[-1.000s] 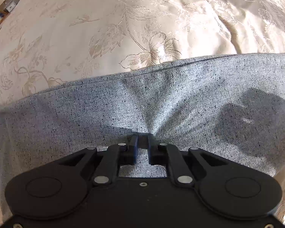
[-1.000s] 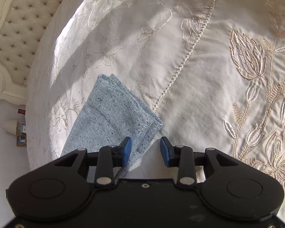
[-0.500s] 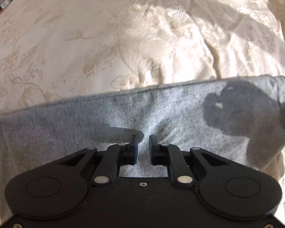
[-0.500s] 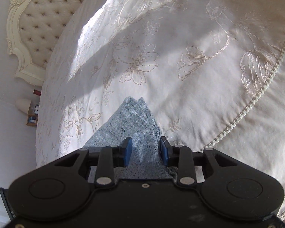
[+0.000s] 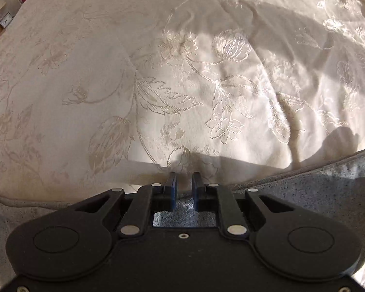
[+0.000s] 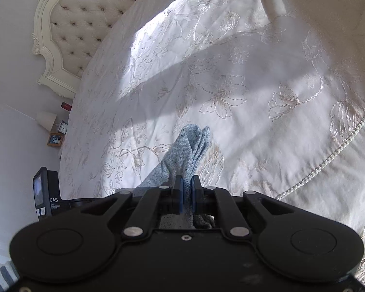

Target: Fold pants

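The grey speckled pants [image 5: 316, 187] lie on a cream embroidered bedspread [image 5: 182, 73]. In the left wrist view they run along the bottom, under and to the right of my left gripper [image 5: 184, 188]. Its jaws stand a narrow gap apart at the pants' far edge, with fabric showing between and below them. In the right wrist view my right gripper [image 6: 187, 192] is shut on the pants [image 6: 187, 150], pinching a bunched end that sticks up past the fingertips above the bedspread [image 6: 255, 97].
A tufted headboard [image 6: 85, 19] stands at the upper left of the right wrist view. A bedside table with a lamp [image 6: 46, 120] and small frames sits beside the bed. A black device with a screen [image 6: 45, 194] shows at the left.
My right gripper closed on the pants' end and lifted it. My left gripper moved forward to the pants' far edge, so the bedspread now fills its view.
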Demonstrator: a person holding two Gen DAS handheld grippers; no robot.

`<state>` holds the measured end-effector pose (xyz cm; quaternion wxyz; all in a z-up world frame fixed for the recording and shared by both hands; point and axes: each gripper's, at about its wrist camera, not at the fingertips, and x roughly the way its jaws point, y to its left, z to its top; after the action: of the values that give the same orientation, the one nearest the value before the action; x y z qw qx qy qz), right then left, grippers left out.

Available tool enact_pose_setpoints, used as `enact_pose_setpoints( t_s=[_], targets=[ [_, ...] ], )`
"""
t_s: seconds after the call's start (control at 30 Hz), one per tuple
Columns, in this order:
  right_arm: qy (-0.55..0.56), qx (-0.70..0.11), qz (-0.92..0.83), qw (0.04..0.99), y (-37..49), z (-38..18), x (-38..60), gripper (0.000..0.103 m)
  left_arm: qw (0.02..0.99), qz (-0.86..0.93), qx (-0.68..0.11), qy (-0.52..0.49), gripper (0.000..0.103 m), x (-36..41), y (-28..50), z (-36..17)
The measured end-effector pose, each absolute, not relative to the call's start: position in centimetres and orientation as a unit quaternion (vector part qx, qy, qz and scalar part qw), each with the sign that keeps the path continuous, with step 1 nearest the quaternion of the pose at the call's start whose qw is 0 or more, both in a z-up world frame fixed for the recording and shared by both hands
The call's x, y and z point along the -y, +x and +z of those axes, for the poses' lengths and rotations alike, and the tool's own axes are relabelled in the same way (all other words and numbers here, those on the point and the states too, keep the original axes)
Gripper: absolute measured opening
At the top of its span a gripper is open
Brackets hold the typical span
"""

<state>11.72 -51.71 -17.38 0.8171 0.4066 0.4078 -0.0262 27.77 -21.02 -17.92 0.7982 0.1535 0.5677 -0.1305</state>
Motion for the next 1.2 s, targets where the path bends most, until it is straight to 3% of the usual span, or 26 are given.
enact_pose_setpoints(
  t_s=[0.17,0.43,0.53,0.57,0.6,0.9,1.2],
  targets=[
    [0.406,-0.411,-0.034,0.815,11.7,-16.1,51.4,0.008,0.804,-0.142,-0.563,0.125,0.022,18.1,23.1,-15.2],
    [0.398,-0.419,-0.054,0.814,12.2,-14.3,49.6,0.008,0.764,-0.15,-0.613,0.137,0.02,18.1,18.2,-20.3],
    [0.386,-0.412,-0.051,0.824,12.3,-12.5,48.0,0.008,0.77,-0.166,-0.595,0.158,0.017,18.8,18.1,-19.8],
    [0.382,-0.411,-0.05,0.826,12.4,-11.9,47.5,0.008,0.772,-0.172,-0.595,0.144,0.021,18.5,18.3,-19.3],
    [0.375,-0.408,-0.048,0.831,12.5,-10.9,46.6,0.008,0.776,-0.176,-0.594,0.122,0.025,17.7,18.6,-18.6],
    [0.331,-0.398,0.006,0.855,14.5,-4.8,34.2,0.008,0.811,-0.129,-0.567,0.062,0.025,6.0,18.5,-13.5],
    [0.307,-0.453,0.087,0.833,18.6,-8.9,17.1,0.008,0.81,-0.072,-0.58,0.05,0.024,-5.5,17.4,-13.7]
  ],
)
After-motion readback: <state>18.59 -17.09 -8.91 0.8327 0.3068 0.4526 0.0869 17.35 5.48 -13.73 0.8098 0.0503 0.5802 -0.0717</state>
